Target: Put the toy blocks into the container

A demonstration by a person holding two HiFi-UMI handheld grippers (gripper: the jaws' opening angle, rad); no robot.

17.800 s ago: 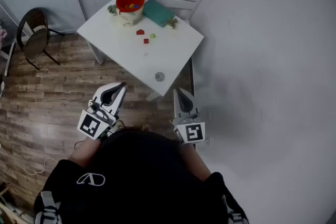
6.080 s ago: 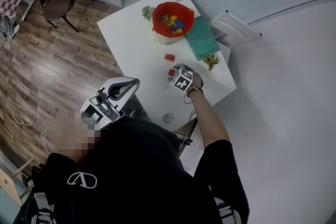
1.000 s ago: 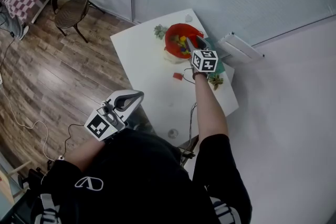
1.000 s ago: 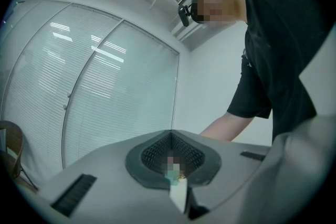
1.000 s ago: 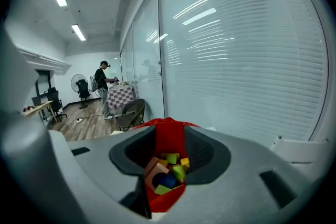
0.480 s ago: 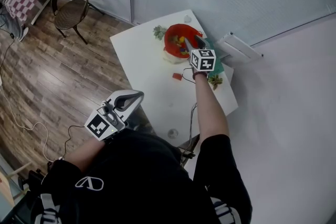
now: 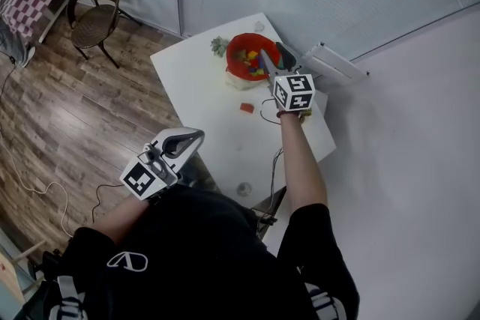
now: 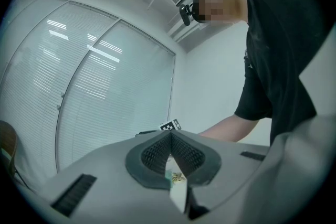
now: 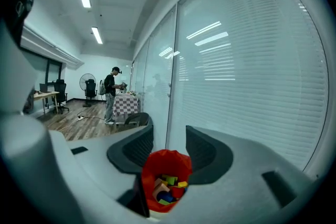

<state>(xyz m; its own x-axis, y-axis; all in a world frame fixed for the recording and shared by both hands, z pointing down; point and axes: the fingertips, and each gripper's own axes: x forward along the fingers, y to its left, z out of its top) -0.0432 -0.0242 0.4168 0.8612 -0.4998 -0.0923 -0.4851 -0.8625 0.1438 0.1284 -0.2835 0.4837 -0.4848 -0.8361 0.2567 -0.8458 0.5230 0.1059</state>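
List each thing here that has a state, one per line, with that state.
Red round container: upright on white table, holds coloured blocks.
Small red block: loose on the table.
Left gripper: jaws together, empty.
Right gripper: jaws have just been opening, nothing between.

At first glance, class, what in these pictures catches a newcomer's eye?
The red container full of coloured blocks, at the far end of the white table. Above it hangs the right gripper, its jaws just opened and empty; one red block lies alone mid-table.
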